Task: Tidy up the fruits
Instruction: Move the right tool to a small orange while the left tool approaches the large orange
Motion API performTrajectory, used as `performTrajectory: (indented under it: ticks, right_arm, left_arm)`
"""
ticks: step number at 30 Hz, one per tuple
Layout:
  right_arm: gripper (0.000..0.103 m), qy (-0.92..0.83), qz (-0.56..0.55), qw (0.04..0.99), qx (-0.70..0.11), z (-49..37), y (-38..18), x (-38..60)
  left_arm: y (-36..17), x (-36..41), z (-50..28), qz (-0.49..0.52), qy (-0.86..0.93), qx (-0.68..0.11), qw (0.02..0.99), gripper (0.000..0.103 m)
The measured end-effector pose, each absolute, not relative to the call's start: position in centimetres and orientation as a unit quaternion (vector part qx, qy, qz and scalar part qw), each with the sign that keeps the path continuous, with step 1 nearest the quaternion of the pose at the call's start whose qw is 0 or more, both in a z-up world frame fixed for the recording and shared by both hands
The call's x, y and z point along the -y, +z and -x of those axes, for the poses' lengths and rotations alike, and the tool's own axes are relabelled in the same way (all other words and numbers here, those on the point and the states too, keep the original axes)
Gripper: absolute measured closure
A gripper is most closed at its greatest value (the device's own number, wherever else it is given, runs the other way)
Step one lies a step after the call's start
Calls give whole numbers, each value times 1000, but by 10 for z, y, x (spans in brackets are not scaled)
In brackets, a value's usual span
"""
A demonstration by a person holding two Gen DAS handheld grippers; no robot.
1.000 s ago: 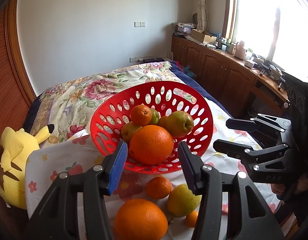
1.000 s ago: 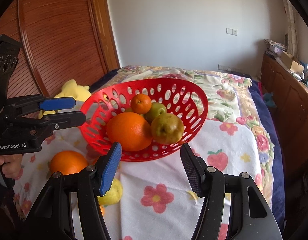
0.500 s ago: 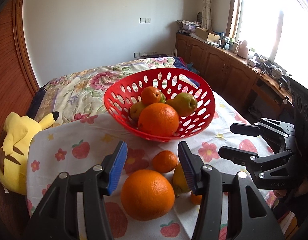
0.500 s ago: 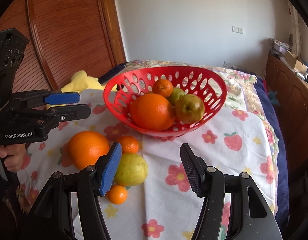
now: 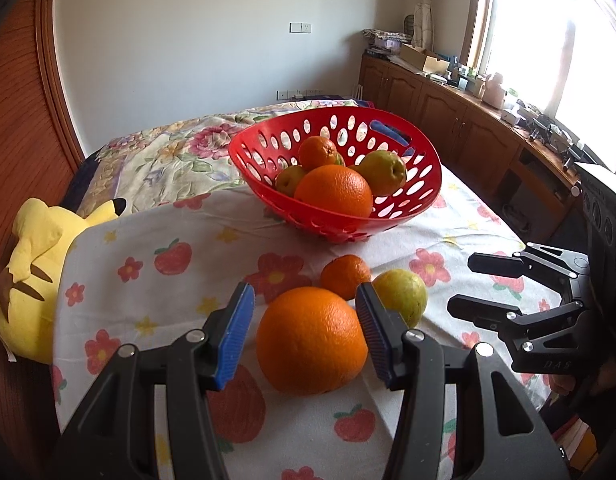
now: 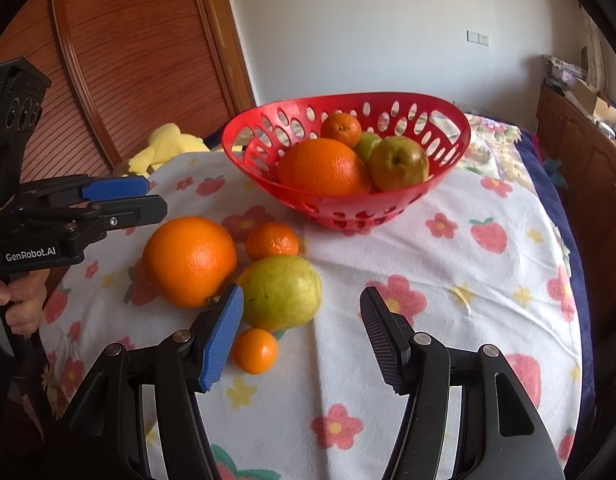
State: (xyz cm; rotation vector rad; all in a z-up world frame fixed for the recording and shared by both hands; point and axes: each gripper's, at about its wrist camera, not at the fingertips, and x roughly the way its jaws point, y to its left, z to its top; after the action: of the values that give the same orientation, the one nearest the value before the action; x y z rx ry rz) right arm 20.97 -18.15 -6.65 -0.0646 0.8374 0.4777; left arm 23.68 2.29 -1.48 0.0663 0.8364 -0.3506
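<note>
Now: left gripper (image 5: 305, 334) spread wide, straddling large orange (image 5: 312, 340) on flowered tablecloth (image 5: 211, 248), blue pads either side, contact with the pads unclear. Right gripper (image 6: 301, 338) spread too, holding nothing, hovering over cloth just beside yellow-green pear (image 6: 281, 292). Around pear: small mandarin (image 6: 271, 241) behind, smaller mandarin (image 6: 254, 350) in front, close against its near side. Farther back, red perforated basket (image 6: 444, 132) carrying a big orange (image 6: 322, 168), a mandarin (image 6: 340, 127) and brownish pears (image 6: 398, 163). Yellow plush toy (image 5: 27, 268) at table's left edge.
</note>
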Motion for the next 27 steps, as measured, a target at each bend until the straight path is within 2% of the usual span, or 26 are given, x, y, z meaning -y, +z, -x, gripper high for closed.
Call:
performTrajectory:
  ticks: [15,27]
  right_arm:
    - [43,256,35,860,-441,-194,-103,161]
    - [68,257,64,854,-447,-195,-124,141]
  left_arm:
    - [-39,-28,-233,-20,-172,-428,887,50]
    - [-45,-25,-237,-17,-180,-434,883,46]
